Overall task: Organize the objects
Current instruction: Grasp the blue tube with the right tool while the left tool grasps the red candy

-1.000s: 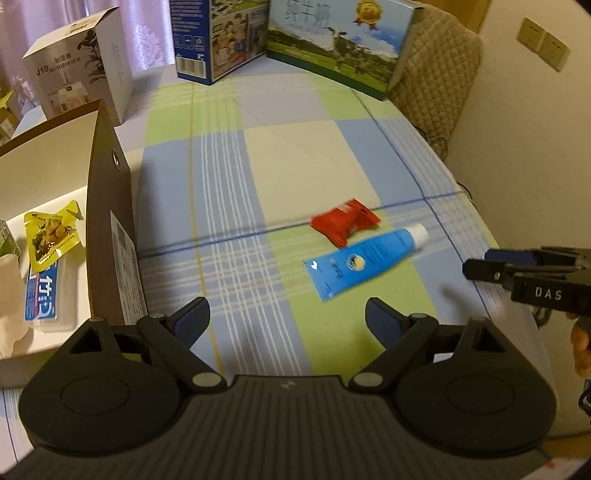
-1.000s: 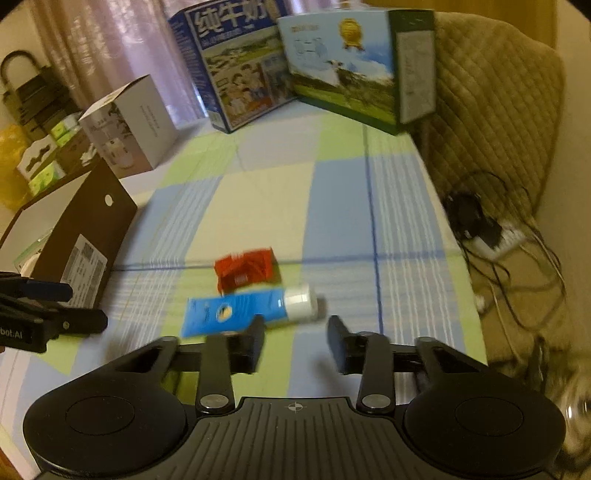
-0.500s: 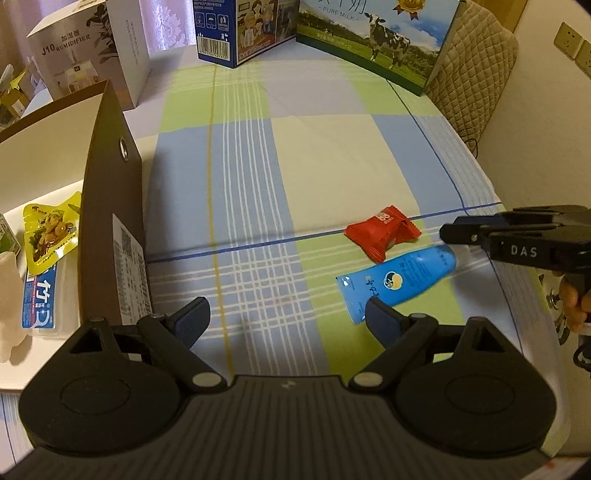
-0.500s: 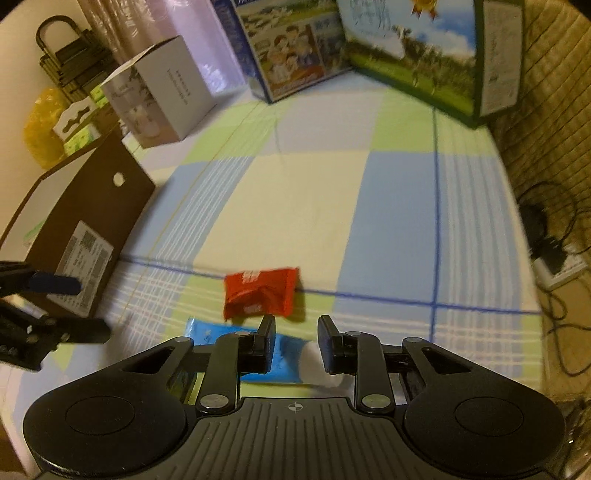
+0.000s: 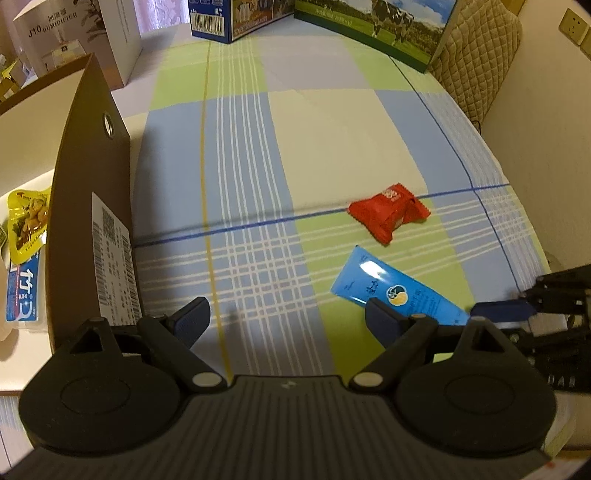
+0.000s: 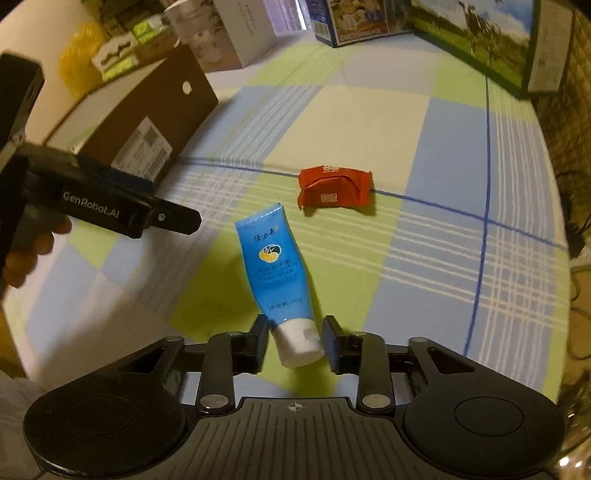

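Observation:
A blue tube with a white cap [image 6: 275, 266] lies on the checked tablecloth; it also shows in the left wrist view [image 5: 391, 291]. My right gripper [image 6: 293, 343] is open, its fingers on either side of the white cap, small gaps showing. A red snack packet [image 6: 334, 186] lies just beyond the tube, also in the left wrist view [image 5: 388, 214]. My left gripper [image 5: 286, 317] is open and empty above the cloth, left of the tube. An open brown cardboard box [image 5: 92, 192] at the left holds a yellow packet [image 5: 29, 221] and a blue-white pack [image 5: 22, 291].
A white humidifier box [image 5: 81, 37], a blue milk carton [image 5: 236, 14] and a green milk carton [image 5: 373, 26] stand along the table's far edge. A quilted chair back [image 5: 476, 55] is at the far right. The table edge runs close on the right.
My right gripper has moved down to the tube's cap end and opened wider around it. The tube has turned, its cap now toward the right gripper. My left gripper has shifted forward a little.

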The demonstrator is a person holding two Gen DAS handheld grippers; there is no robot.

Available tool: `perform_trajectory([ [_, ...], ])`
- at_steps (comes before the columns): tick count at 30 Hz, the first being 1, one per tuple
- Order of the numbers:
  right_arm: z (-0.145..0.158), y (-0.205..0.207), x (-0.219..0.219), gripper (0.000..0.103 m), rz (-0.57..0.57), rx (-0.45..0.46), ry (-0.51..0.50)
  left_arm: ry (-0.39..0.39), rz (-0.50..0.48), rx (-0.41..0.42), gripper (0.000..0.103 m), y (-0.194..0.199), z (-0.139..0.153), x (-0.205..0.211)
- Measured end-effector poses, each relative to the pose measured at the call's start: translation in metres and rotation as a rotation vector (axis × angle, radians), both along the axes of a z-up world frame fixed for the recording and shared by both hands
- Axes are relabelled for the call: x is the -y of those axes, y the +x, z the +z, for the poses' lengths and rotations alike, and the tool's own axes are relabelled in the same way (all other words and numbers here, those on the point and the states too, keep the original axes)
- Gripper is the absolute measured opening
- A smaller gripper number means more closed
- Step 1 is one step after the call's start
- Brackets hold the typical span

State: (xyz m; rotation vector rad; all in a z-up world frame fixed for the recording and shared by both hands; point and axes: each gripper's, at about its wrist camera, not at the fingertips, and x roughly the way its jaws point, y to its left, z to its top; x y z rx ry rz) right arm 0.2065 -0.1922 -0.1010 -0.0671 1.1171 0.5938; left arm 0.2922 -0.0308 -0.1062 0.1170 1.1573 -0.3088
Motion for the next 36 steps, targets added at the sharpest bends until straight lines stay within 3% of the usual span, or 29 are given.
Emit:
perform_trajectory([
  [2, 0.001, -0.002, -0.006, 0.041, 0.008, 0.019, -0.012, 0.005, -0.003, -0.002, 0.089, -0.002, -0.001, 0.000],
  [9, -0.009, -0.003, -0.029, 0.043, 0.038, 0.097, -0.088, 0.010, -0.012, 0.001, 0.089, -0.008, -0.003, 0.001],
  [13, -0.011, -0.008, -0.031, 0.032, 0.037, 0.116, -0.089, 0.013, -0.009, 0.003, 0.089, -0.012, -0.003, -0.001],
  [20, -0.007, -0.035, -0.017, 0.031, 0.029, 0.106, -0.091, 0.013, -0.015, 0.003, 0.089, -0.017, -0.004, 0.000],
  [28, 0.000, -0.060, 0.025, 0.031, -0.156, 0.088, -0.123, 0.018, -0.061, 0.000, 0.089, -0.021, -0.010, 0.010],
  [36, 0.001, -0.046, 0.052, 0.031, -0.395, 0.124, -0.131, 0.023, -0.174, 0.042, 0.088, -0.015, -0.014, 0.039],
])
